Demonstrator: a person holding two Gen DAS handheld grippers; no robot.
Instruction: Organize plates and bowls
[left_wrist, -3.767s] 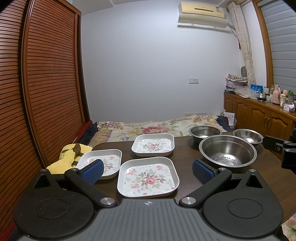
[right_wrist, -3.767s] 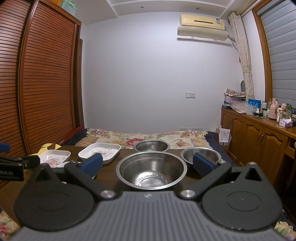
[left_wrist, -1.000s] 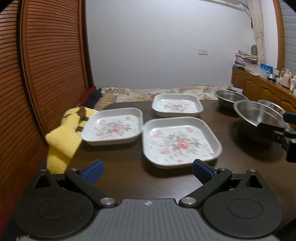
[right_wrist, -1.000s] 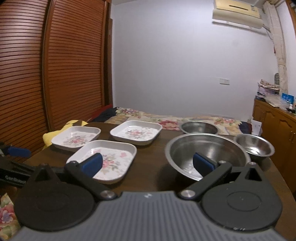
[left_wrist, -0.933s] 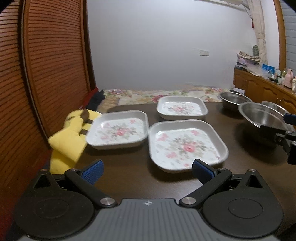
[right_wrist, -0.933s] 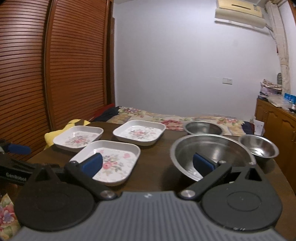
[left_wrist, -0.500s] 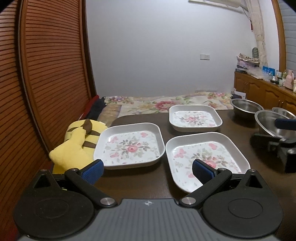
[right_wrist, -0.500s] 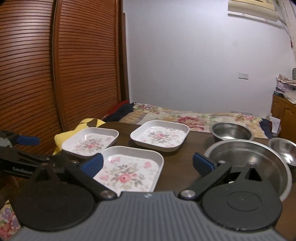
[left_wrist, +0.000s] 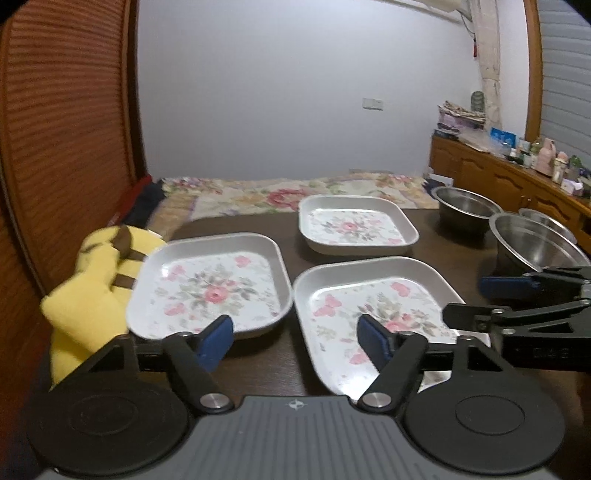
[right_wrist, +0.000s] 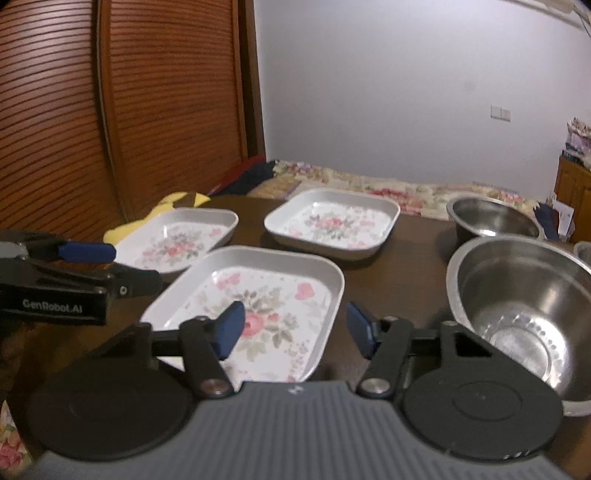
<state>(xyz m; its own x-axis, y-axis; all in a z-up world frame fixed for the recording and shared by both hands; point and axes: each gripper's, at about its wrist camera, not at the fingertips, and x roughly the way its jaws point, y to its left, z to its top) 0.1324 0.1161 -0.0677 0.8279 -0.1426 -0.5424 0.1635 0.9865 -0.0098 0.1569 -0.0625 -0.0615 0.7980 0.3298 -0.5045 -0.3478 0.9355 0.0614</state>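
both claws came closer to the floral plates since a second ago. left claw (left_wrist: 295, 338) is closing, half wide, nothing between its pads, over the gap between left plate (left_wrist: 210, 284) and near plate (right_wrist: 258, 295). right claw (right_wrist: 295, 328), also closing, straddles near plate's right rim without pressing. steel bowls (right_wrist: 517, 295) stand right on the worktop (right_wrist: 399, 258).

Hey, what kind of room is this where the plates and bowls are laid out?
Probably a bedroom at home: a bed with a floral cover lies behind the dark table, beside a slatted wooden wardrobe and a cluttered sideboard.
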